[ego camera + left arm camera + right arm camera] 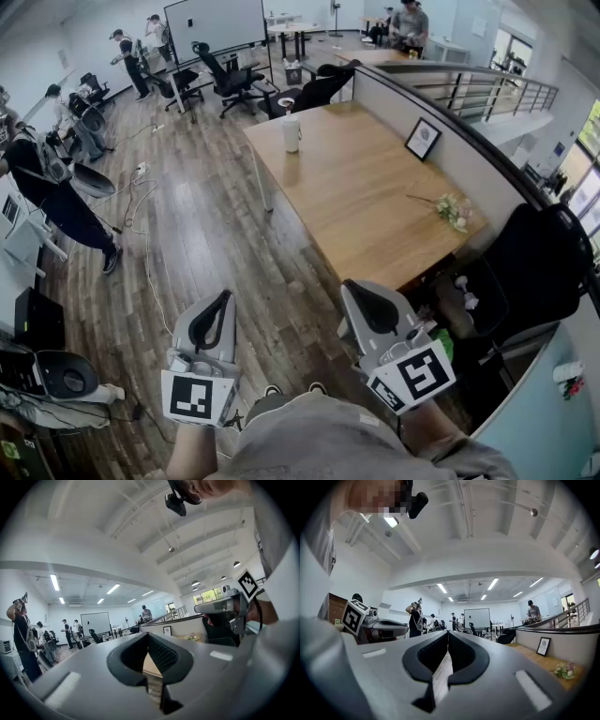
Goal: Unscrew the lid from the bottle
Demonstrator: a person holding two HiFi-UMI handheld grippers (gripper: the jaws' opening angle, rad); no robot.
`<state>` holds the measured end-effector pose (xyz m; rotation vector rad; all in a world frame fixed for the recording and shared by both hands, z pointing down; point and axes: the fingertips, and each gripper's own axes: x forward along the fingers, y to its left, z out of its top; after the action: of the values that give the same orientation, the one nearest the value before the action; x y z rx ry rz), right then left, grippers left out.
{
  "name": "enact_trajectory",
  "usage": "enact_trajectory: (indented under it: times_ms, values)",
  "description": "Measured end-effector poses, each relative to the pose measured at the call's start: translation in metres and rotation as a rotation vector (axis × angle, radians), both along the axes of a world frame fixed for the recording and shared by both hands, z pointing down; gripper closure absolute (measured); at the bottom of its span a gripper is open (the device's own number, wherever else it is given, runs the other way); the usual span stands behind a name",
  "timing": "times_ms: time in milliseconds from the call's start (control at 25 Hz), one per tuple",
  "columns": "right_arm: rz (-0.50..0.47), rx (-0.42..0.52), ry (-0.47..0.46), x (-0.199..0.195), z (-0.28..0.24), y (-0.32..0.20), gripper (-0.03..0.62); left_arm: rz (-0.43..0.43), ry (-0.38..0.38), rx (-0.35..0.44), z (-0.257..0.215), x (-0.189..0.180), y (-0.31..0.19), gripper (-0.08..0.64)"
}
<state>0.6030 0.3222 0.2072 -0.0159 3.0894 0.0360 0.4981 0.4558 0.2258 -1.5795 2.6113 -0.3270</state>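
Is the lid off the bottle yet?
Not started. The white bottle stands untouched at the far end of the light wooden table. Nothing is in hand: the grey left gripper and right gripper are shut and empty, nowhere near the bottle. Reaching, gripping and unscrewing remain.

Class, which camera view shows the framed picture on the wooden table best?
The head view: the framed picture appears largest there, unobstructed, standing on the table. The right gripper view shows it smaller, at the right; the left gripper view shows it tiny and distant.
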Motion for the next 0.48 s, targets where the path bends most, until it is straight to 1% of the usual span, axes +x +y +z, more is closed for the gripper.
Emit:
enact_trajectory:
  times_ms: [80, 120, 320, 400, 480]
  values:
    - [-0.002, -0.004, 0.005, -0.001, 0.003, -0.002, 0.58, 0.005, -0.038, 0.005, -0.003, -0.003, -0.002, 0.558]
    - [-0.003, -0.006, 0.007, -0.002, 0.005, -0.002, 0.58, 0.004, -0.046, 0.006, -0.004, -0.004, -0.003, 0.558]
    - [-0.015, -0.007, 0.025, -0.001, 0.014, -0.009, 0.58, -0.008, -0.027, 0.008, -0.002, -0.004, -0.014, 0.558]
    - [-0.019, -0.008, 0.036, 0.001, 0.02, -0.011, 0.58, 0.0, -0.032, -0.002, 0.003, -0.001, -0.02, 0.558]
    - [-0.021, -0.002, 0.045, 0.001, 0.023, -0.013, 0.58, 0.009, -0.01, -0.018, 0.01, 0.001, -0.026, 0.558]
